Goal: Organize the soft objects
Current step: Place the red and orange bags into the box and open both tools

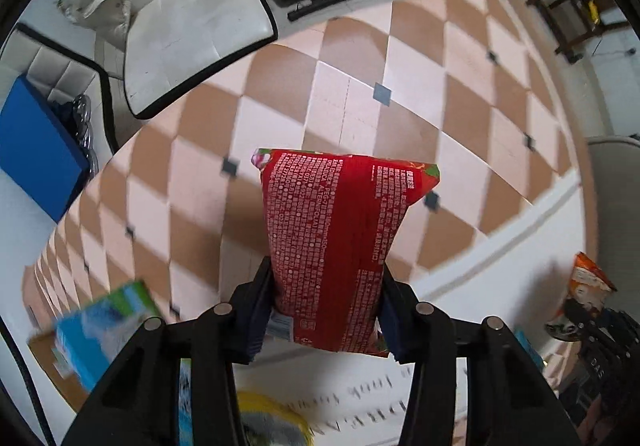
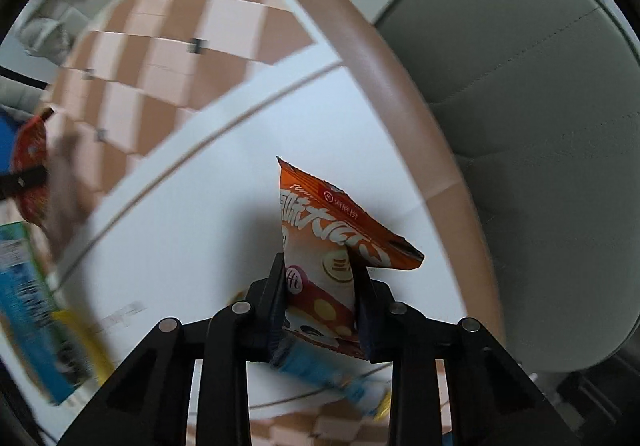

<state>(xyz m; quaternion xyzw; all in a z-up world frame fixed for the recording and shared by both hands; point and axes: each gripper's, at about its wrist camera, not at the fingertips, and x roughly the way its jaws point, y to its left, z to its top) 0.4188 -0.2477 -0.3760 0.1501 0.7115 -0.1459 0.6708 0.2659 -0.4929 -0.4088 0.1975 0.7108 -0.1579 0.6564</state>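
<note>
Red pouch [image 1: 334, 246] stands lengthwise out from the left gripper [image 1: 326, 310], jaws clamped on its lower sides, lifted above the white table [image 1: 500, 270] with checkered floor beyond. Rightward, the right gripper [image 2: 320, 306] pinches an orange snack bag [image 2: 332, 246] upright, its crimped top folding rightward above that table, near its brown rim.

Dense white print on the red packet [image 1: 332, 246], too small to read apart from a Latin fragment, "ALTERNIFOLIA". Large white Chinese characters across the orange snack bag [image 2: 336, 246], with a small round logo and brand name toward 12 o'clock. Blurred, unreadable lettering on the white tabletop [image 1: 360, 402].
</note>
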